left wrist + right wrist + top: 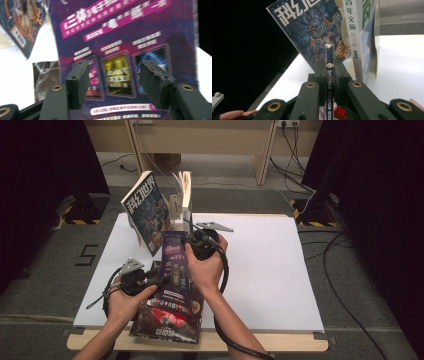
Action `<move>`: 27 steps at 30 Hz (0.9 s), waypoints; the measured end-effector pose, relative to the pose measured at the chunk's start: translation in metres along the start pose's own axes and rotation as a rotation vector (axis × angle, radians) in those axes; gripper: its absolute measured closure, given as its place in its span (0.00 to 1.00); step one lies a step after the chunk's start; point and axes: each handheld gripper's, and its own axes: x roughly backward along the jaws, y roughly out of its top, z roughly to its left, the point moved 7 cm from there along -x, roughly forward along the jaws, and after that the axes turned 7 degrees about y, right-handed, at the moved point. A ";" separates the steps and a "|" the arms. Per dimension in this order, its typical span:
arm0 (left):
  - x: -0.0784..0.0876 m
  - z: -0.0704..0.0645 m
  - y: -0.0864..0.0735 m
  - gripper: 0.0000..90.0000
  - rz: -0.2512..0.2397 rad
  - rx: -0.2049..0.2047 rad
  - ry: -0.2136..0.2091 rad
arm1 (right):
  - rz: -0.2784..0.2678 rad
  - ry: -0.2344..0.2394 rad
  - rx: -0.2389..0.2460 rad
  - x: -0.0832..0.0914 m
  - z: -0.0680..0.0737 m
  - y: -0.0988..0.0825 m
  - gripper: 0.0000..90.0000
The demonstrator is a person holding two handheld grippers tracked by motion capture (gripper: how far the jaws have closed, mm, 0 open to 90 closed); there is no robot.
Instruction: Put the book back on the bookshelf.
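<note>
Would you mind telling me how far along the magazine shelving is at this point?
Two already stand in the rack: a blue magazine and a white book. In hand: the right gripper clamps the purple magazine by its spine, the left gripper open beside it. Left: one magazine on the table.

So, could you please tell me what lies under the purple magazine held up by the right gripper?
Under the purple glossy magazine lies a dark red-covered magazine on the white table. Most of its cover is hidden.
</note>
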 end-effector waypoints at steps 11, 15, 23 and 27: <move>0.002 -0.029 0.018 0.43 -0.015 -0.051 -0.061 | -0.050 -0.015 0.005 -0.004 0.004 0.010 0.94; 0.003 -0.039 0.026 0.41 -0.031 -0.068 -0.077 | -0.072 -0.021 0.013 -0.005 0.008 0.015 0.94; -0.005 -0.050 0.031 0.36 -0.037 -0.182 -0.010 | -0.092 -0.031 0.025 -0.007 0.015 0.022 0.94; -0.014 -0.051 0.029 0.35 -0.026 -0.218 0.035 | -0.093 -0.035 0.030 -0.009 0.017 0.022 0.94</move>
